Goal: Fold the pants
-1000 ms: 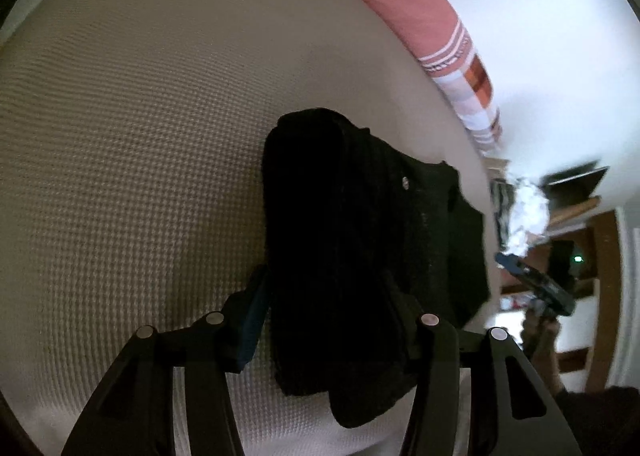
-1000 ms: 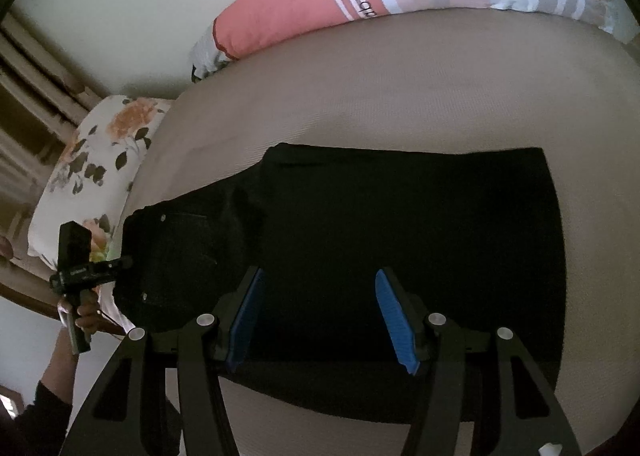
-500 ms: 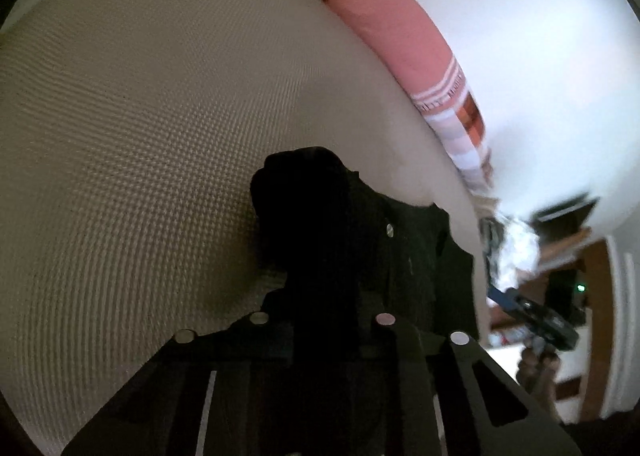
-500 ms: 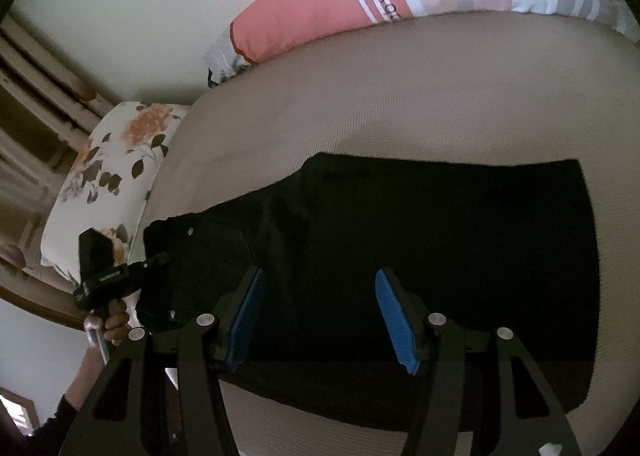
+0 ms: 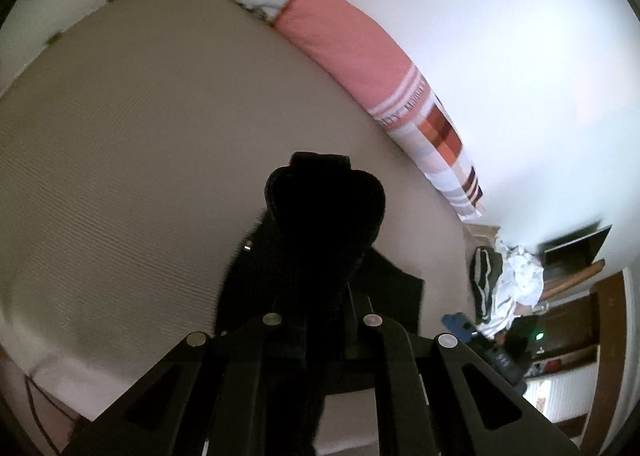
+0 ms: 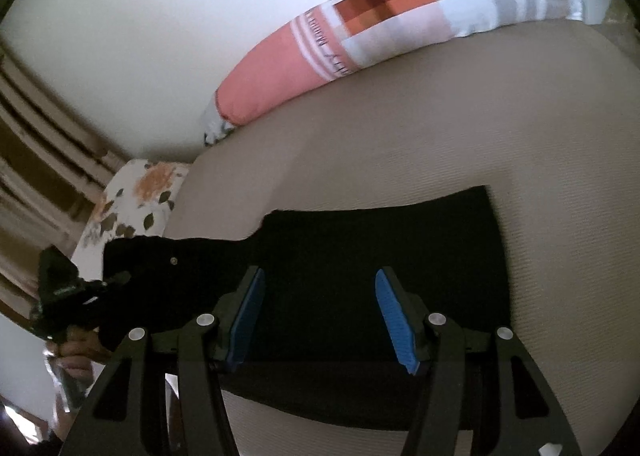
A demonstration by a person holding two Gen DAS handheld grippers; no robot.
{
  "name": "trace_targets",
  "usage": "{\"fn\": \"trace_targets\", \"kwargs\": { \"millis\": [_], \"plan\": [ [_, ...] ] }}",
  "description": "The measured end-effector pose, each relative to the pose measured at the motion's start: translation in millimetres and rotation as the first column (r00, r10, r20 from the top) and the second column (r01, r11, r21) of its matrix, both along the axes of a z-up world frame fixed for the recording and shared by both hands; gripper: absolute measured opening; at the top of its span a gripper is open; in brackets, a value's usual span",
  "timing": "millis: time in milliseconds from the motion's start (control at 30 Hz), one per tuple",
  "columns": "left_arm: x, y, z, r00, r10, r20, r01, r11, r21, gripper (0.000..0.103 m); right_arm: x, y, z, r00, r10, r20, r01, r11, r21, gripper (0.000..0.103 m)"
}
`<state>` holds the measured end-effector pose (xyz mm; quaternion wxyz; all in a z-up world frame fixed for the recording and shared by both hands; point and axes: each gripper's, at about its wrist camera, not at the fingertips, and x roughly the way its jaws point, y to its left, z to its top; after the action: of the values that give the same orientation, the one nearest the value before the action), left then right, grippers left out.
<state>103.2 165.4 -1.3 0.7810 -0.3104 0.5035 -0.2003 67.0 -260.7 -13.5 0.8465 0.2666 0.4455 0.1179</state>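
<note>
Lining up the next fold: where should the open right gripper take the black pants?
Probably the hem end of the black pants, at its near corner, coming in low from the bed's near edge. That end lies flat and free, while the left gripper already pinches the waist end.

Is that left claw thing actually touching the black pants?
Touching. The left wrist view shows the left gripper shut on a raised bunch of the black fabric pants, above the beige bedcover.

The pants (image 6: 360, 252) are spread on the bed (image 6: 520, 116), near its front edge. A long pillow (image 6: 400, 28) is laid along the far edge against the wall, and a second pillow (image 6: 132, 204) at the left end.
</note>
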Motion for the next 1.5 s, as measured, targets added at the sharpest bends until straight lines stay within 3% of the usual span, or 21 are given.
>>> {"fn": "trace_targets", "kwargs": {
  "millis": [300, 467, 700, 767, 833, 1000, 1167, 1300, 1400, 1500],
  "plan": [
    [8.8, -139.4, 14.9, 0.996, -0.088, -0.032, 0.088, 0.996, 0.004, 0.009, -15.1, -70.3, -23.7, 0.998, -0.039, -0.048, 0.041, 0.999, 0.029, 0.056],
    [14.7, -213.1, -4.6, 0.986, -0.16, -0.055, 0.161, 0.987, 0.025, 0.009, -18.6, -95.0, -43.6, 0.994, -0.043, -0.099, 0.047, 0.998, 0.034, 0.056],
    [16.7, -285.5, -62.6, 0.971, -0.226, -0.083, 0.238, 0.955, 0.18, 0.01, -12.5, -110.9, -56.3, 0.991, -0.03, -0.129, 0.035, 0.999, 0.038, 0.056],
    [11.9, -293.3, -66.5, 0.97, -0.238, -0.059, 0.245, 0.946, 0.212, 0.011, -8.2, -111.2, -55.7, 0.993, -0.022, -0.118, 0.024, 1.0, 0.016, 0.056],
    [9.8, -303.5, -66.0, 0.962, -0.271, -0.032, 0.27, 0.927, 0.259, 0.019, -4.1, -111.8, -56.3, 0.994, -0.022, -0.111, 0.023, 1.0, 0.009, 0.056],
    [-0.7, -317.1, -58.0, 0.931, -0.364, 0.03, 0.337, 0.888, 0.313, 0.046, 3.5, -109.9, -56.0, 0.995, -0.038, -0.093, 0.04, 0.999, 0.014, 0.056],
    [-15.7, -300.7, -32.2, 0.899, -0.421, 0.125, 0.36, 0.87, 0.338, 0.059, 6.4, -102.2, -52.4, 0.997, -0.016, -0.082, 0.016, 1.0, 0.002, 0.056],
    [-18.0, -256.8, -18.3, 0.917, -0.351, 0.191, 0.248, 0.874, 0.418, 0.062, 11.7, -87.9, -56.3, 0.993, 0.074, -0.088, -0.066, 0.994, 0.09, 0.057],
    [-11.1, -218.9, -21.4, 0.949, -0.268, 0.169, 0.153, 0.854, 0.497, 0.062, 18.5, -72.5, -65.7, 0.983, 0.141, -0.12, -0.122, 0.98, 0.158, 0.059],
    [-5.0, -181.5, -32.9, 0.972, -0.191, 0.138, 0.097, 0.859, 0.503, 0.062, 24.5, -63.0, -73.1, 0.977, 0.168, -0.129, -0.145, 0.975, 0.167, 0.067]
  ]
}}
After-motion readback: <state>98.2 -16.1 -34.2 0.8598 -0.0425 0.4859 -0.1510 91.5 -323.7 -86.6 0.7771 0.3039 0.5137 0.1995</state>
